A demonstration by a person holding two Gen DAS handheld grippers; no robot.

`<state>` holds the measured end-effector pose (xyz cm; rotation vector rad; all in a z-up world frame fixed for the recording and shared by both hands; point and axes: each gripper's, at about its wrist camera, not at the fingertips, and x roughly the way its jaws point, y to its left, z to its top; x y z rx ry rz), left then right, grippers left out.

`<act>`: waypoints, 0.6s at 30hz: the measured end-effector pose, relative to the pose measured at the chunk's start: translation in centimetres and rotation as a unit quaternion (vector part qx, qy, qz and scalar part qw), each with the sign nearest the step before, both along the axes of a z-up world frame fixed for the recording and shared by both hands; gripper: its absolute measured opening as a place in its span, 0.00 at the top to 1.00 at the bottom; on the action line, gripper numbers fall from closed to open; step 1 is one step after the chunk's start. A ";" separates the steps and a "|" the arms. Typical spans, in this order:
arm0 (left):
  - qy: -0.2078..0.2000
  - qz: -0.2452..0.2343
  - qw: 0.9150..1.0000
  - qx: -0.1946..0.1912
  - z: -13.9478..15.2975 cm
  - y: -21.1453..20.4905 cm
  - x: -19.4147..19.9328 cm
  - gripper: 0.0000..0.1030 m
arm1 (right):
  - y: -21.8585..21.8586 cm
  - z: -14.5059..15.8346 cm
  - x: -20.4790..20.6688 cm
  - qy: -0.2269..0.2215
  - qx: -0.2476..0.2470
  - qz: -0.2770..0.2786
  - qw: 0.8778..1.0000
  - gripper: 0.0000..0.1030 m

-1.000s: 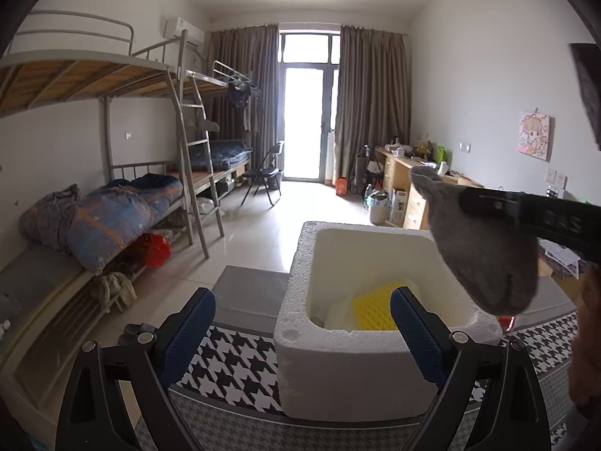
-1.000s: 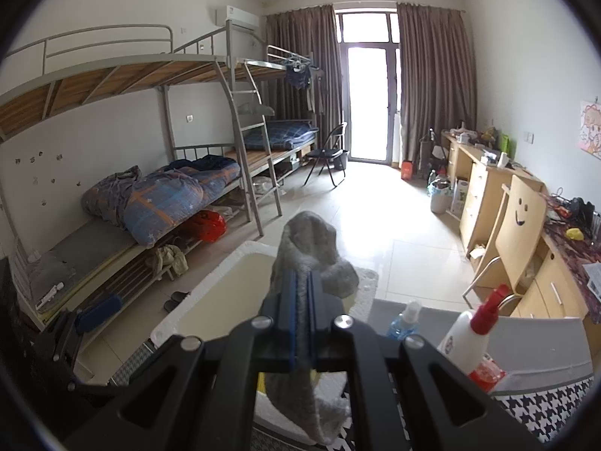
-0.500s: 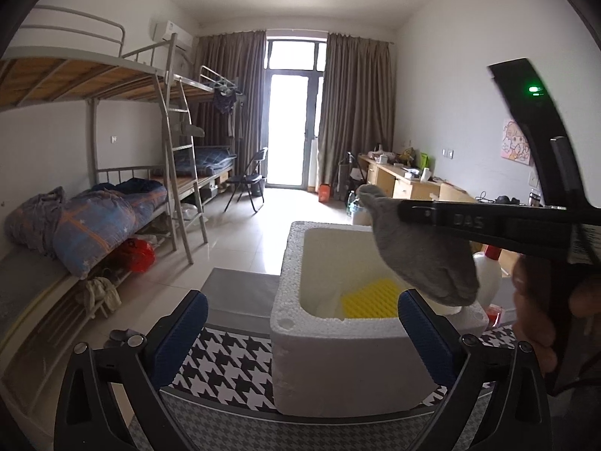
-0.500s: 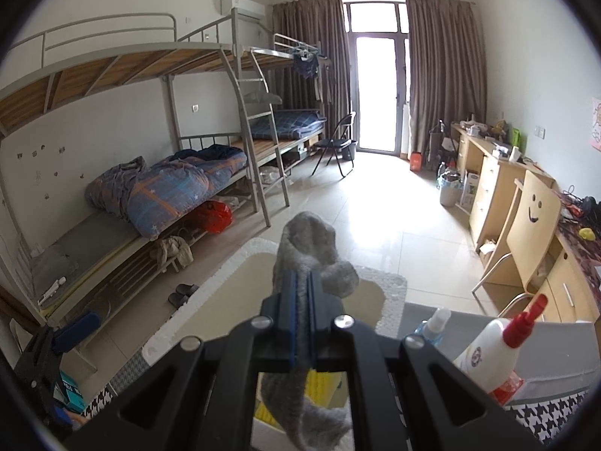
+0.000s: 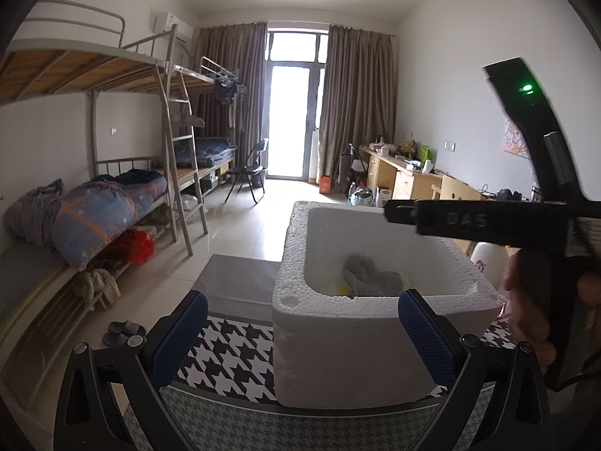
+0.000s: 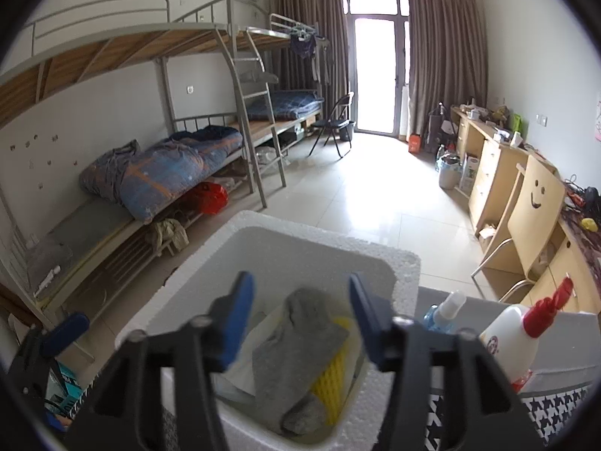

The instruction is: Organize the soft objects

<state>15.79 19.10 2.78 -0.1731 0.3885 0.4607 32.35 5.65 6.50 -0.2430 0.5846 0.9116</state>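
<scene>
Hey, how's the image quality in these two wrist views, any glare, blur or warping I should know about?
Left wrist view: balcony door blown out white, bunk bed rails bowed by fisheye, black vignette in the corners, right hand-held gripper soft and close. Right wrist view: glare on the floor tiles, right hand-held gripper fingers blurred, grey sock in the foam box fairly sharp.

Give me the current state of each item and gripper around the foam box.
Grey sock: released, lying inside the box on the yellow pad.
White foam box: lidless, upright on the table.
Yellow textured pad: in the box, partly covered by the sock.
Right gripper: jaws just opened, empty, above the box.
Left gripper: wide open, empty.
White red-capped bottle: upright, capped.
</scene>
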 end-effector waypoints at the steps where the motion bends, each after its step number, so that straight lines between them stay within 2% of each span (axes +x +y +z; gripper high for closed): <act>1: -0.001 0.001 1.000 0.001 0.0 -0.1 0.0 0.01 | -0.3 0.2 -0.2 -0.003 0.002 0.000 1.000 0.40; 9: -0.013 -0.006 1.000 -0.001 0.1 -0.7 -0.3 0.01 | -3.2 1.2 -1.6 -0.014 0.014 -0.011 1.000 0.38; 11: -0.010 -0.005 1.000 0.001 0.0 -0.9 -0.2 0.01 | -4.2 1.3 -2.0 -0.014 0.020 -0.016 1.000 0.34; 18: -0.005 -0.013 1.000 -0.001 -0.2 -1.5 -0.3 0.01 | -6.8 1.1 -3.0 -0.017 0.042 -0.027 0.999 0.33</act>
